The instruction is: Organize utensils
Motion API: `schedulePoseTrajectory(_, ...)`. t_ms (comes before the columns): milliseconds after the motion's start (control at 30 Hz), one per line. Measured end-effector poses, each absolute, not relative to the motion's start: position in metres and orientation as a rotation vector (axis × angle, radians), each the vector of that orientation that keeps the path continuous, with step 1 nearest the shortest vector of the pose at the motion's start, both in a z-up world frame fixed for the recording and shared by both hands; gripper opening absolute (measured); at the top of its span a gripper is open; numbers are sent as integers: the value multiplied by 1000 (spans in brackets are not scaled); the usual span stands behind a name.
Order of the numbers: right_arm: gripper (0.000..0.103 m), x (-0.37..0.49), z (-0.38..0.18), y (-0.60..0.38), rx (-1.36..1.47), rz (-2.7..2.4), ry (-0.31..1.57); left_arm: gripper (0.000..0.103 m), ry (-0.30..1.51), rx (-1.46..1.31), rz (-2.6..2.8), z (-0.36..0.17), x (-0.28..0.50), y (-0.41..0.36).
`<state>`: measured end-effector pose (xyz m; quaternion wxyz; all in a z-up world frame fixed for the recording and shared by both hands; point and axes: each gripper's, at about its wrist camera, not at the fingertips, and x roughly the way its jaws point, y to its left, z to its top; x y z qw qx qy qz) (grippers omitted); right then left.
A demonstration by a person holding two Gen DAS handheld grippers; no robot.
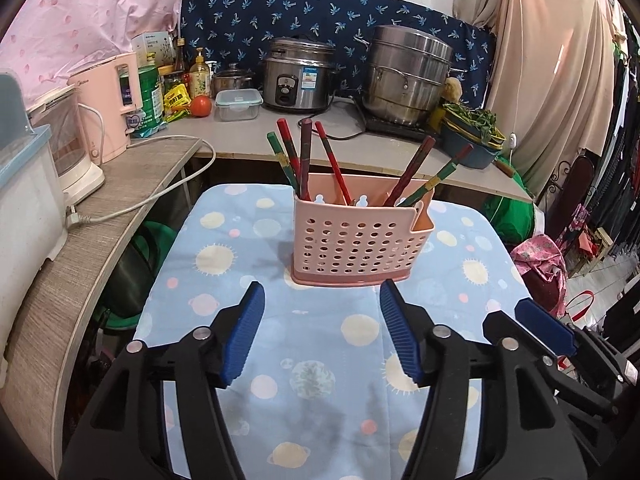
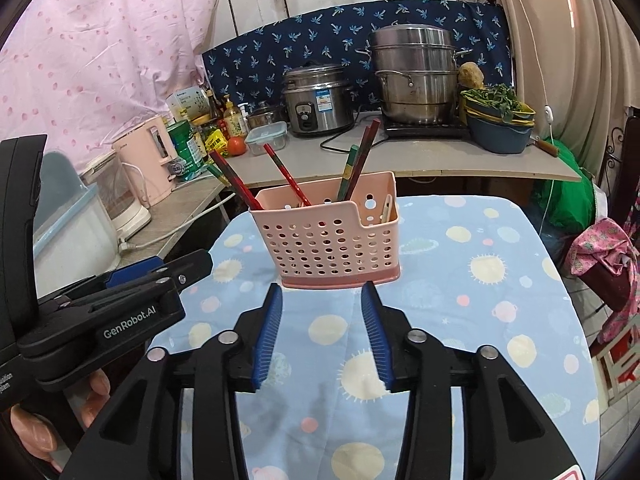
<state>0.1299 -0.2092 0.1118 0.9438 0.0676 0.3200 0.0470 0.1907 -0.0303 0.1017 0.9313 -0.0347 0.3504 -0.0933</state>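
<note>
Tabletop caddy (image 1: 354, 240), chopsticks (image 1: 304, 156) upright, splayed.

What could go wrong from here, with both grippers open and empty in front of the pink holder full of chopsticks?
1. The pink perforated holder stands free on a loose planet-print cloth; a sideways pull on a chopstick might tip or slide it.
2. The chopsticks lean and cross, so the left gripper could catch two at once.
3. The right gripper hangs close beside the left; both reaching in may collide.
</note>
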Motion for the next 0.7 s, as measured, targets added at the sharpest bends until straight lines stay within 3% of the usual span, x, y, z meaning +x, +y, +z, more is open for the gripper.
schedulePoseTrajectory(367,57,130,110,-212,135,64,665,88,713,-41,-135,97,183,-29)
schedulePoseTrajectory(700,69,126,109,-209,90,26,649,94,728,-25,-89,91,182,-25)
